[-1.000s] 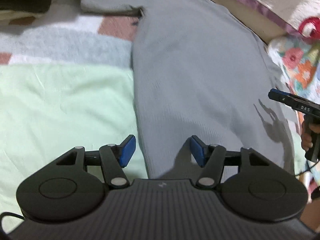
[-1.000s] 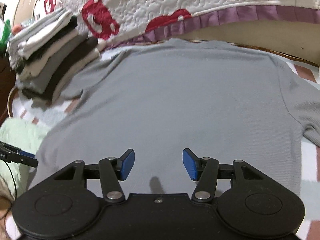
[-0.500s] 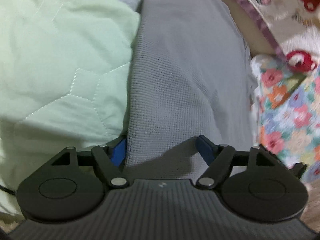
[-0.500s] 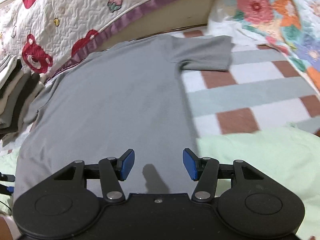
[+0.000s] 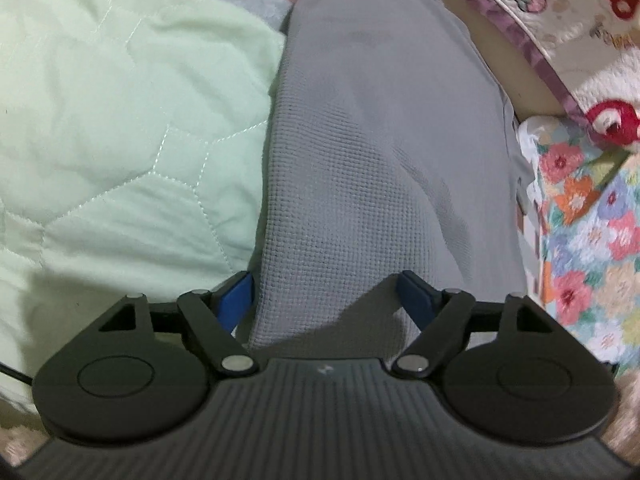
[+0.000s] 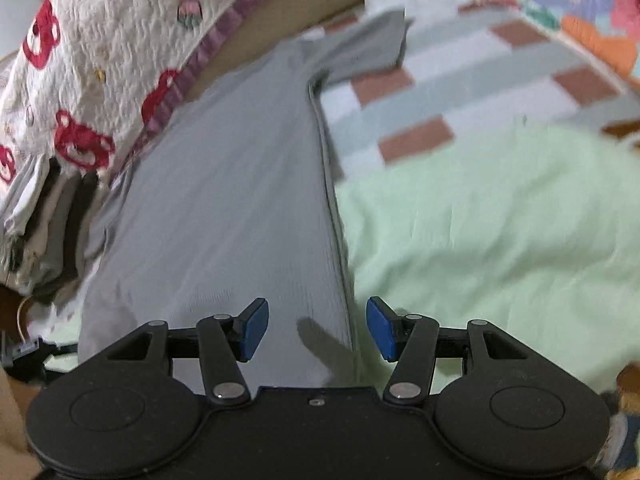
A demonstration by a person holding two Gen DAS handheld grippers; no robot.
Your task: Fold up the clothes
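Grey waffle-knit shirt (image 5: 384, 152) lies spread flat on the bed, running away from both cameras toward the bear-print quilt (image 6: 80, 80) with purple trim at the far side. Near hem end of the shirt rests on the pale green quilted blanket (image 5: 112, 120); the upper part lies on the checked brown, grey and white bedcover (image 6: 460, 92).

Left claw (image 5: 326, 300): spread wide, low at the hem, straddling the shirt's left side edge. Its left blue pad (image 5: 236, 300) sits just outside that edge over the green blanket, partly tucked behind the fabric; the right blue pad (image 5: 414, 300) is over the shirt. Grey fabric fills the gap between them, but nothing is pinched. Whether the pads touch the cloth I cannot tell.

Right claw (image 6: 318, 328): also wide, holding nothing, at the hem end of the shirt's right side edge. Left pad (image 6: 254, 330) is over the grey cloth, right pad (image 6: 380, 328) over the green blanket, the side seam running up between them. A thin shadow falls on the shirt between the pads.

One short sleeve (image 6: 368, 48) lies out flat on the checked bedcover, right of the shirt body. Stack of folded clothes (image 6: 36, 216) sits left of the shirt, under the bear-print quilt. Floral fabric (image 5: 588, 240) lies right of the shirt in the left wrist view. Far parts of the right wrist view are motion-blurred.
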